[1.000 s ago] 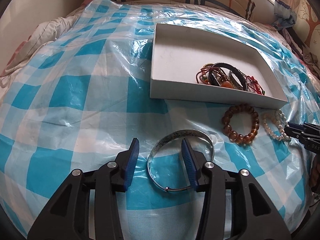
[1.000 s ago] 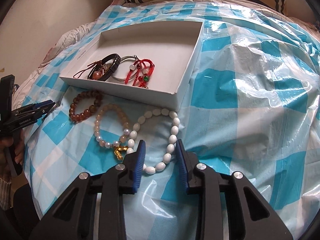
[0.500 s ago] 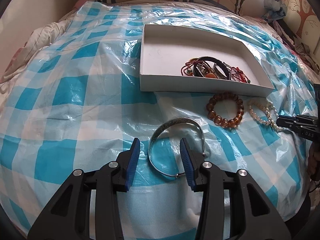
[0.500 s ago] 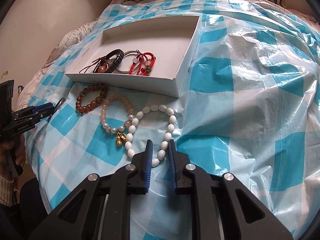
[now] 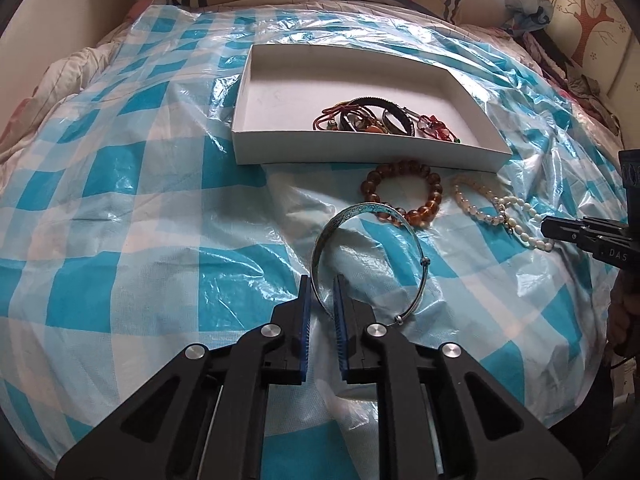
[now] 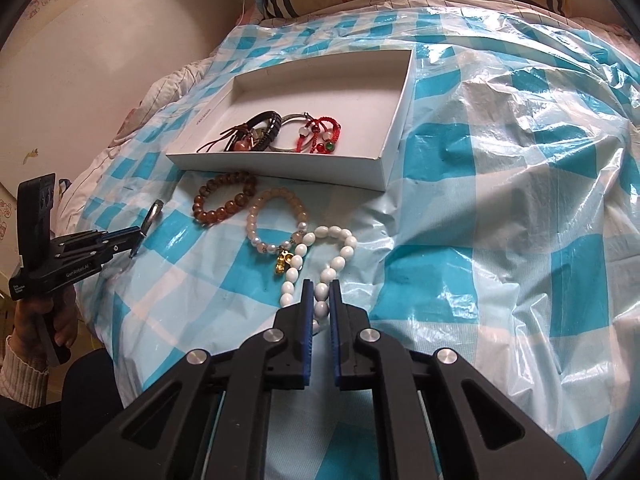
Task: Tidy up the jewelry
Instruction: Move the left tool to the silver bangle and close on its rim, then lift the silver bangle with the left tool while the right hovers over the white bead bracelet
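We see the left gripper (image 5: pixel 321 300) pinching the silver bangle (image 5: pixel 368 260) rim on the bed (plastic-covered), right gripper (image 6: pixel 319 306) clamped on the white bead bracelet (image 6: pixel 320 268) near the white box (image 6: pixel 394 148).

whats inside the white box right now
The white box holds a tangle at its near wall: a black bracelet, a red cord bracelet and a metal ring. Anything beneath the tangle is hidden; the rest is bare.

Tangled bracelets (image 5: pixel 384 120) in the box (image 5: pixel 360 152) perhaps overlap, indistinct.
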A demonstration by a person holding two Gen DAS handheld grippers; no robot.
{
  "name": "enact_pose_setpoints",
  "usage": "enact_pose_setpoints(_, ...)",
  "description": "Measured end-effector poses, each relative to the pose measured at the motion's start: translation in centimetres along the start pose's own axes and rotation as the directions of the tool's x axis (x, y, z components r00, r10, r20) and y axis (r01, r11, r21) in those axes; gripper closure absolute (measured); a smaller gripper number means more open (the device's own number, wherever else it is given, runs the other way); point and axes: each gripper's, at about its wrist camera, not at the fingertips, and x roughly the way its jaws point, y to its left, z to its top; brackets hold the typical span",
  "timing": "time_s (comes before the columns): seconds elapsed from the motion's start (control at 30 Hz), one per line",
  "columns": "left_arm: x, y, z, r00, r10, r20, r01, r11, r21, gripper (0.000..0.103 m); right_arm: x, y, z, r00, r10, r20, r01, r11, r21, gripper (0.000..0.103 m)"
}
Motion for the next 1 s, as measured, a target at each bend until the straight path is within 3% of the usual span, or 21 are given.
enact_pose_setpoints(0.27,1.6,1.5,0.5,1.0,-0.006,-0.01,0.005,0.997,-0.081,0.084,2.0,-0.9,-0.1,0.999,-0.038,-0.02,0.039,0.999,0.016,0.086)
enact_pose_setpoints(0.33,1.7,1.4,0.4,1.0,-0.001,-0.003,0.001,0.997,-0.076,0.088,2.1,-0.7,-0.3,0.999,-0.047,-0.01,0.047,0.999,0.013,0.086)
enact_pose_setpoints(0.37,1.5,1.1,0.3,1.0,-0.008,-0.002,0.008,0.998,-0.068,0.094,2.0,-0.6,-0.3,0.999,-0.046,-0.008,0.046,0.999,0.011,0.087)
enact_pose_setpoints(0.4,1.3,0.8,0.2,1.0,-0.001,0.006,0.001,0.998,-0.057,0.097,1.8,-0.5,-0.3,0.999,-0.036,-0.005,0.036,0.999,0.012,0.093)
enact_pose_setpoints(0.47,0.5,0.3,0.1,1.0,-0.003,0.029,0.004,0.999,-0.048,0.098,1.3,-0.2,-0.4,1.0,-0.017,0.011,0.017,1.0,0.015,0.095)
enact_pose_setpoints(0.7,-3.1,-2.4,1.1,0.987,-0.001,0.162,0.004,1.0,-0.018,0.099,-2.5,0.4,-0.4,0.982,0.122,0.145,-0.134,0.988,0.077,0.095)
enact_pose_setpoints(1.0,-5.3,-4.2,2.5,0.964,-0.044,0.261,0.061,0.996,-0.059,0.099,-5.2,0.9,0.0,0.932,0.264,0.248,-0.301,0.945,0.125,0.095)
